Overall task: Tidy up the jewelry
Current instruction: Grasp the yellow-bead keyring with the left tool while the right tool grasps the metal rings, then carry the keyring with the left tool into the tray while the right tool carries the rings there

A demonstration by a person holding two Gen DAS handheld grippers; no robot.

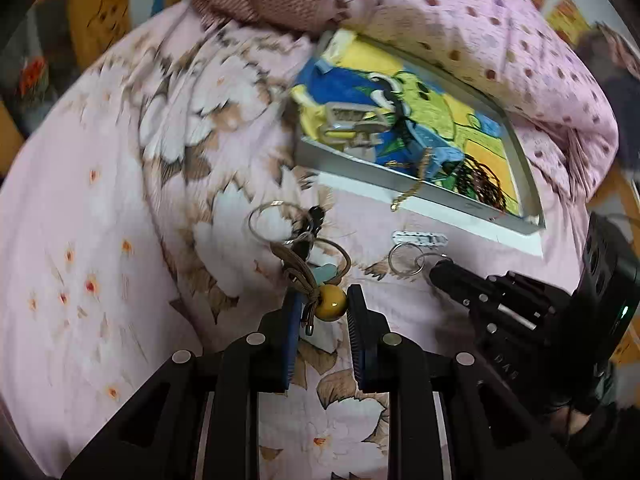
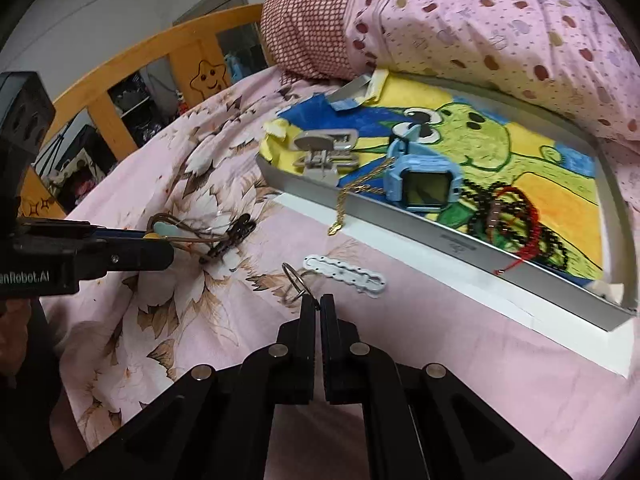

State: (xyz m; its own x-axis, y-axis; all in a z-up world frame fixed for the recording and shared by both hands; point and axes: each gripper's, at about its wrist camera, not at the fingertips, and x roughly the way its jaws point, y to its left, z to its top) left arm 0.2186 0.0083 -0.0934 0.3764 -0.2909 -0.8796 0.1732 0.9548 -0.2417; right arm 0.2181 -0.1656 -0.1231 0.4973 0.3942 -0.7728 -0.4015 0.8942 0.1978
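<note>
Bedspread (image 2: 400, 360) gives me my working floor: pink floral cloth lies bare ahead of my right gripper (image 2: 319, 300) up to the near wall of the tray (image 2: 400, 216), and wider still to the left of my left gripper (image 1: 326, 296). A spotted quilt (image 2: 500, 20) crowds the tray's far side, and a wooden bed rail (image 2: 120, 64) bounds the mattress on the left. My left jaws are narrowed on a cord keychain with a yellow bead (image 1: 332, 302), its rings trailing on the cloth. My right jaws are pinched together on a metal key ring (image 2: 293, 280), joined to a white perforated tag (image 2: 346, 274) lying flat. Inside the tray sit a blue watch (image 2: 424, 180), a grey clip (image 2: 326, 152), dark beaded strands with a red cord (image 2: 516, 208), and a gold chain (image 2: 352, 196) draped over the near wall.
</note>
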